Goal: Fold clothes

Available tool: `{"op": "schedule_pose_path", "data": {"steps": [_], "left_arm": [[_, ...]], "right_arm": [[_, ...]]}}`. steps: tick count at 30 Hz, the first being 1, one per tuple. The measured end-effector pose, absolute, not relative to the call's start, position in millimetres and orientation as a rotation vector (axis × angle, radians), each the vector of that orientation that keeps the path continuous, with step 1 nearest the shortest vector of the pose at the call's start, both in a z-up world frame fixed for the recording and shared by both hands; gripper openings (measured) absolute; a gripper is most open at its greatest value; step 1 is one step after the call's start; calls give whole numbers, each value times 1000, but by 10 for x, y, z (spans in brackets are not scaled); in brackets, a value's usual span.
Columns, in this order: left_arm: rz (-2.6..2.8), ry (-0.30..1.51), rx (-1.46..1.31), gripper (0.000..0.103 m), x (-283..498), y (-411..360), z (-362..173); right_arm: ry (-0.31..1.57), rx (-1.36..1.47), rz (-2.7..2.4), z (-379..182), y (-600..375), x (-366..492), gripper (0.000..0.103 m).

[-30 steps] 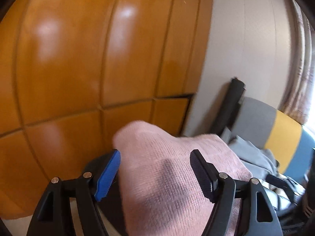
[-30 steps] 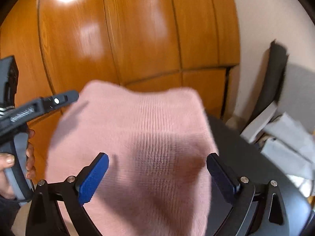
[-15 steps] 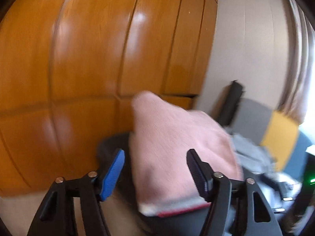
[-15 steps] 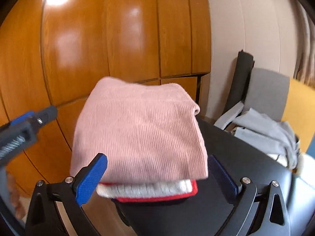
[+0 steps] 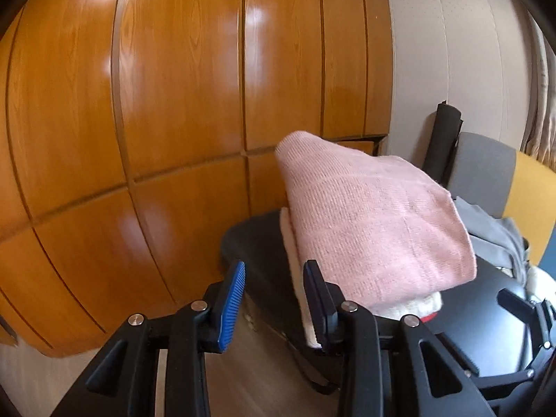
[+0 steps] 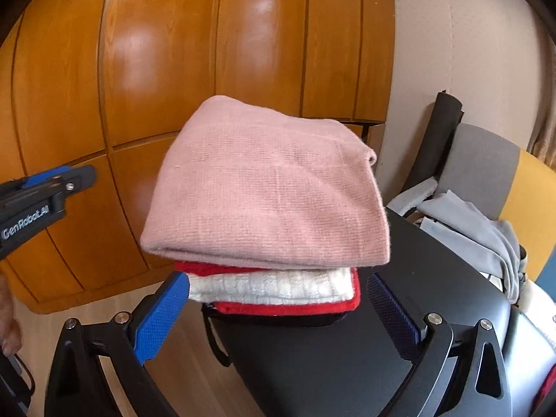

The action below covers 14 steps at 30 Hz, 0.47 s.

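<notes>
Pink sweater (image 6: 267, 187) tops folded stack, hiding most of white (image 6: 271, 286) and red (image 6: 288, 307) layers. Both grippers' fingers released: left (image 5: 274, 300), right (image 6: 278, 316).

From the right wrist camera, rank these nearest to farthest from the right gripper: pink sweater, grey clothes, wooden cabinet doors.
1. pink sweater: top of the folded stack, straight ahead of the right gripper.
2. grey clothes: heaped on the chair, far right.
3. wooden cabinet doors: the back wall, behind the stack.

Fine-ribbed knit on the pink sweater (image 6: 267, 191), chunky white knit (image 6: 274, 286) beneath, fuzzy red cloth (image 6: 288, 307) under that. Glossy wooden panels (image 6: 156, 52). Smooth matt black tabletop (image 6: 347, 365).
</notes>
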<state>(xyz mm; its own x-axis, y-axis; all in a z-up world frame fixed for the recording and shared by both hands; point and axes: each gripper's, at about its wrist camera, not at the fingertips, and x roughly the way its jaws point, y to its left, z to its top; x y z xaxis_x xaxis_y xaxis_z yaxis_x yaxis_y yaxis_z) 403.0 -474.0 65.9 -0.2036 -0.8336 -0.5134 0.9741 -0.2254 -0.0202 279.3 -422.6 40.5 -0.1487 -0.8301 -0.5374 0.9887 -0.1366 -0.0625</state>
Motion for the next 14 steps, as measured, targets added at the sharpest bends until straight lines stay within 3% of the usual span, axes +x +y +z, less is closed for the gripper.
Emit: {"op": "schedule_pose_path", "data": {"steps": [4, 14], "left_arm": [[-1797, 478, 466, 37, 4009, -4789, 562], [-1766, 413, 445, 37, 3952, -4660, 540]], "right_arm": [[478, 435, -1666, 397, -4190, 2775, 103], [469, 498, -1673, 292, -4157, 2683, 103]]}}
